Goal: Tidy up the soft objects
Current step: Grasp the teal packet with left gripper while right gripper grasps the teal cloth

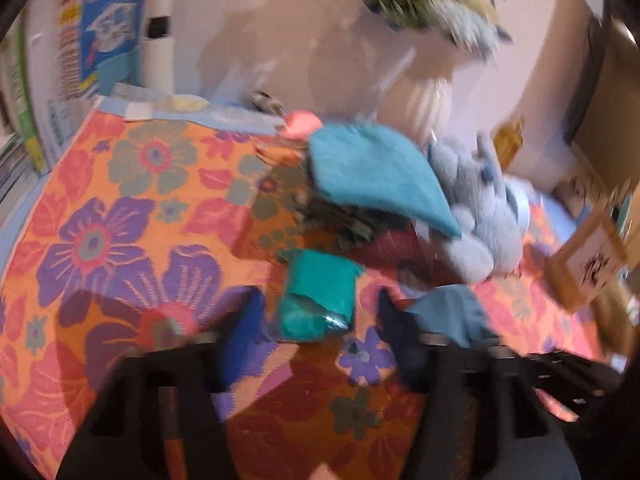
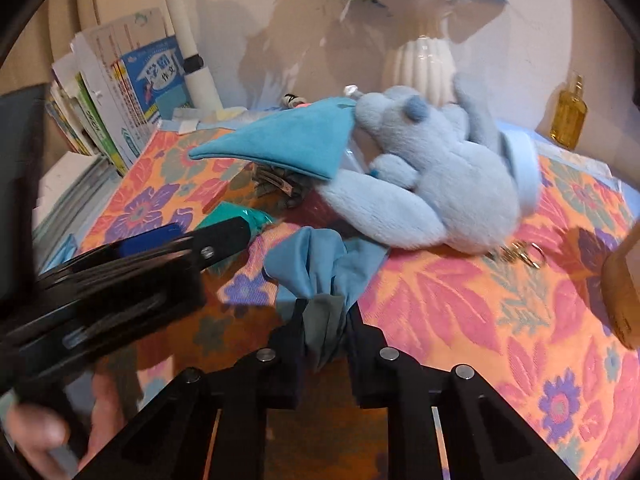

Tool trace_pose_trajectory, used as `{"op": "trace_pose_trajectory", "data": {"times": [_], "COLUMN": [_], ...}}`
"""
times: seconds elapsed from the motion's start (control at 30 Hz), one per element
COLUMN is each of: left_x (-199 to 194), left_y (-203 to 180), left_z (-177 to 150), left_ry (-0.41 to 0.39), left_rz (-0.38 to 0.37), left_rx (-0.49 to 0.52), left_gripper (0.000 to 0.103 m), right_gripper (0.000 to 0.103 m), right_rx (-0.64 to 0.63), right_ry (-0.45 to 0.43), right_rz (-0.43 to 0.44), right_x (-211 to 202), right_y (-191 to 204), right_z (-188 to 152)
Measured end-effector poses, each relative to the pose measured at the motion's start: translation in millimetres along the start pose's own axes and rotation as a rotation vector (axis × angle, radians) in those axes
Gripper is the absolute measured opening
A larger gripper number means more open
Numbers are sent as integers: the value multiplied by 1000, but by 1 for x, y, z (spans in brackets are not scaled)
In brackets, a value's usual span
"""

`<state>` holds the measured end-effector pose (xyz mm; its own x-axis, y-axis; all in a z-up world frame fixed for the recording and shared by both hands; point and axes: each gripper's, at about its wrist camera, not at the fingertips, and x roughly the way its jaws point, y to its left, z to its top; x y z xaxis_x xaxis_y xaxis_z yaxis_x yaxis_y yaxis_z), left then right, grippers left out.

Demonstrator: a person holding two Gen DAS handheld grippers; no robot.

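Blue cloth (image 2: 320,264) is clamped between our right gripper (image 2: 324,320) pads, lying on the floral tablecloth (image 2: 460,312) beside the plush toy (image 2: 440,184). Our left gripper (image 1: 316,316) straddles a teal packet (image 1: 320,296); contact is unclear.
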<state>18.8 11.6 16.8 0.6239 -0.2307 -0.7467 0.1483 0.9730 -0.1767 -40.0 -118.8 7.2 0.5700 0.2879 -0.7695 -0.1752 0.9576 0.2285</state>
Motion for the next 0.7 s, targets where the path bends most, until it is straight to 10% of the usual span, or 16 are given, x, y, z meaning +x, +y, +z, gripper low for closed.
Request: {"op": "trace_pose_trajectory", "data": {"times": [0.33, 0.53, 0.7], "left_x": [-39, -41, -36], "left_y": [-16, -26, -20], "left_z": [-12, -23, -22], "left_ry": [-166, -128, -120], "left_rz": [-27, -153, -139], "left_rx": [65, 36, 2], "left_gripper": [34, 35, 35], "right_gripper": [16, 27, 58], "right_rx": [12, 260, 311], "right_ry": [-18, 6, 2], "right_rz": [-43, 132, 221], "right_x": [-58, -55, -58], "right_y": [-51, -102, -109], "right_z": [-51, -53, -53]}}
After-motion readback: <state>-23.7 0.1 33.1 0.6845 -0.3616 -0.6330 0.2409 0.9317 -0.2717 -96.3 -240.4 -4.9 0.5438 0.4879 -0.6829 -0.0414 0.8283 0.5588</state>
